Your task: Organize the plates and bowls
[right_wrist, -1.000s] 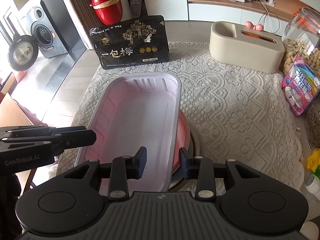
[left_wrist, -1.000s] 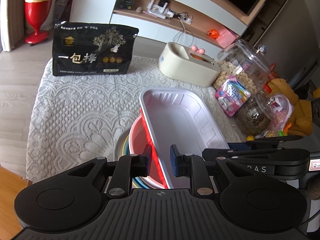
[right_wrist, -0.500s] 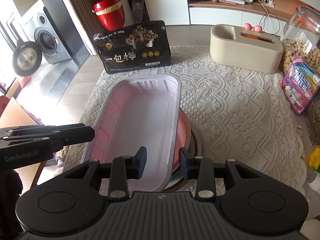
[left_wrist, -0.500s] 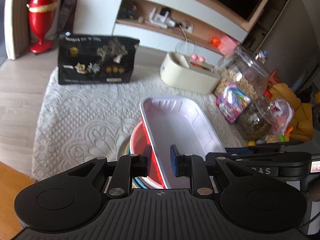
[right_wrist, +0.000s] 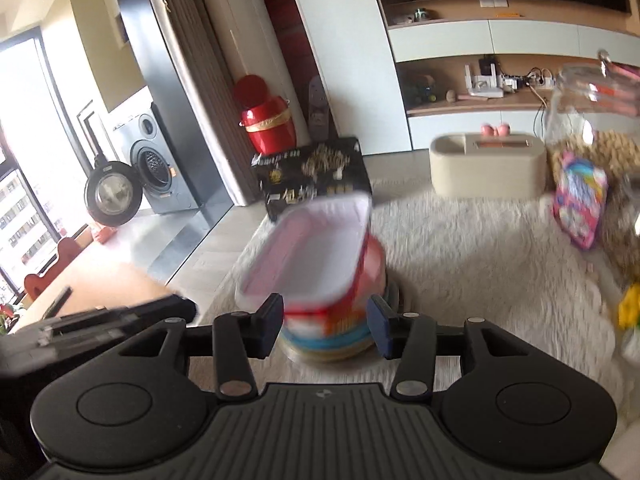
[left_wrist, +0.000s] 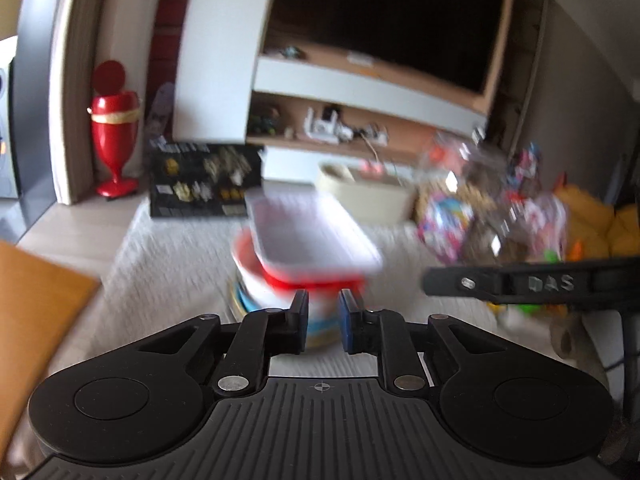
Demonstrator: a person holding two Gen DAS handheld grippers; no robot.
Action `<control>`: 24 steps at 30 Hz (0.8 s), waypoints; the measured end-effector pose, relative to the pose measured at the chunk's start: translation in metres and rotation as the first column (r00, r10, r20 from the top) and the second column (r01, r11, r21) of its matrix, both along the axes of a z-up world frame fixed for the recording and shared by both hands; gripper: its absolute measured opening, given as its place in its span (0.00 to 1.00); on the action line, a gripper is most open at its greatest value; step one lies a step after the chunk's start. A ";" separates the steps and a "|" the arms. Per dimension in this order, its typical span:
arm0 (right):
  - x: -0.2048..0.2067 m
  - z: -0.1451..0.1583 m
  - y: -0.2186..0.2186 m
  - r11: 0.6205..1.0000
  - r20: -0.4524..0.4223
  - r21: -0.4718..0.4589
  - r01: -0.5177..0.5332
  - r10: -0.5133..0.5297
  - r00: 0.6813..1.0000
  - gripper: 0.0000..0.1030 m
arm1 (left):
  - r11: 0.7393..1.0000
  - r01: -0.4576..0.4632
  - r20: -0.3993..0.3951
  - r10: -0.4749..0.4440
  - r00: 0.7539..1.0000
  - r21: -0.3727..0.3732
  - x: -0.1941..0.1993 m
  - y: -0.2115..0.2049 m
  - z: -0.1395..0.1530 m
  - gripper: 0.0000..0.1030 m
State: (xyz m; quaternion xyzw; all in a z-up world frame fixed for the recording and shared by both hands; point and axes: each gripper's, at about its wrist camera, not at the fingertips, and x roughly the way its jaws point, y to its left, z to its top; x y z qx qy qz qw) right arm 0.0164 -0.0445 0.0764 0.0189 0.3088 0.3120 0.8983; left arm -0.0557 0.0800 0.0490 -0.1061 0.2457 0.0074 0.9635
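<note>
Both views are motion-blurred, so fine detail is lost. The white rectangular tray (left_wrist: 312,236) sits on top of the stack at the middle of the frame, resting across a red bowl (left_wrist: 256,264), with paler plates (left_wrist: 240,304) under that, all on the lace-covered counter (left_wrist: 168,264). In the right wrist view the tray (right_wrist: 312,252) hangs over the bowl's rim toward the left of the frame, tilted rather than level.

The left tool (left_wrist: 323,322) has its 2 fingers set narrowly apart with nothing between them, clear of the stack. The right tool (right_wrist: 326,326) is spread wide, also empty, its fingers framing the lower stack without visibly touching it.

The step in hand looks like checking or finishing the stack. To do it well, judge whether the tray is stable: an oblong tray across a round bowl can rock. If it needs squaring, pinch the near rim with 1 tool, steady the bowl with the other, and slide slowly so the plates below do not shift.
</note>
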 end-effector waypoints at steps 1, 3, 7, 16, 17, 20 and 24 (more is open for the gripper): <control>-0.007 -0.009 -0.005 1.000 -0.004 -0.003 -0.001 0.001 1.000 0.45 | 1.000 0.002 -0.015 -0.002 1.000 0.004 -0.005 -0.009 -0.007 0.18; -0.020 -0.026 -0.012 1.000 -0.012 -0.018 0.016 -0.016 1.000 0.46 | 1.000 -0.025 -0.029 0.025 0.999 0.014 -0.009 -0.023 -0.020 0.18; -0.036 -0.057 -0.020 0.992 -0.001 -0.100 0.078 -0.078 0.997 0.46 | 0.998 -0.055 -0.096 0.056 0.994 0.013 -0.010 -0.037 -0.038 0.16; -0.050 -0.071 -0.024 0.987 0.013 -0.138 0.085 -0.084 0.996 0.50 | 0.998 -0.023 -0.112 0.029 0.993 0.056 -0.018 -0.056 -0.039 0.16; -0.052 -0.072 -0.025 0.987 0.014 -0.138 0.082 -0.081 0.997 0.51 | 0.998 -0.023 -0.111 0.030 0.993 0.060 -0.017 -0.056 -0.038 0.16; -0.055 -0.071 -0.026 0.988 0.015 -0.131 0.082 -0.081 0.997 0.51 | 0.998 -0.024 -0.113 0.031 0.993 0.062 -0.018 -0.058 -0.038 0.16; -0.056 -0.071 -0.026 0.989 0.015 -0.128 0.079 -0.078 0.997 0.51 | 0.998 -0.024 -0.115 0.031 0.993 0.062 -0.019 -0.058 -0.038 0.16</control>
